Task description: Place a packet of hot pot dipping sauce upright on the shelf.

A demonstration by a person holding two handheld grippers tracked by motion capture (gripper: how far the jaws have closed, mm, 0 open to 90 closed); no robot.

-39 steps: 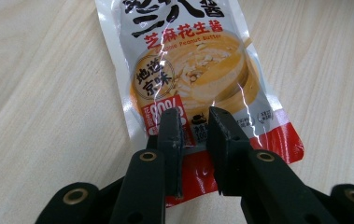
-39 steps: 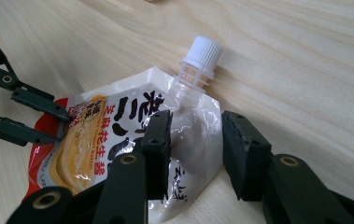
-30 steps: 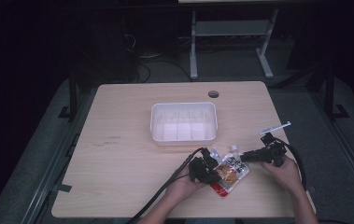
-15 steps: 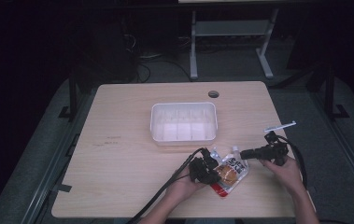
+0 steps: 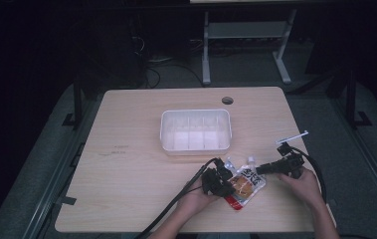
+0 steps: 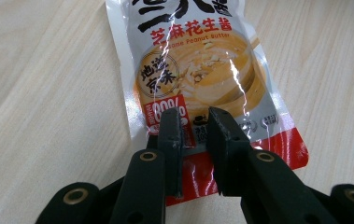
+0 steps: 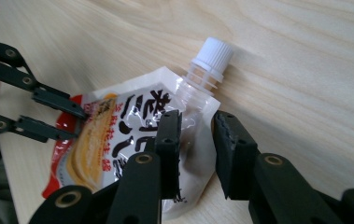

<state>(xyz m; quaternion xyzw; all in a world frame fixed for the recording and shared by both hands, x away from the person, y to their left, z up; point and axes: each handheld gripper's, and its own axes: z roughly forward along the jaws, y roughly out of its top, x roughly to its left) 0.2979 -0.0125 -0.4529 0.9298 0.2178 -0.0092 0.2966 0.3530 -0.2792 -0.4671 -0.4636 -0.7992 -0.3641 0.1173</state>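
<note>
A spouted pouch of peanut butter (image 5: 246,185) lies on the wooden table (image 5: 136,169) near its front edge. It is silver and orange with a red bottom (image 6: 198,60) and a white screw cap (image 7: 214,53). My left gripper (image 5: 229,185) is shut on the pouch's red bottom end (image 6: 194,116); its thin jaws also show pinching that end in the right gripper view (image 7: 79,121). My right gripper (image 5: 261,170) comes in from the right at the spout end. Its jaws (image 7: 195,119) have just been opening a little and straddle the pouch's top corner beside the spout without pressing on it.
A white plastic tray (image 5: 196,115) with several compartments stands in the middle of the table, behind the pouch. A round cable hole (image 5: 227,100) sits near the far edge. Black cables trail from both grippers toward the front. The floor around is dark, with a metal stand behind.
The right hand has shifted only slightly at the pouch's spout end. The left gripper and the pouch stay where they were.
</note>
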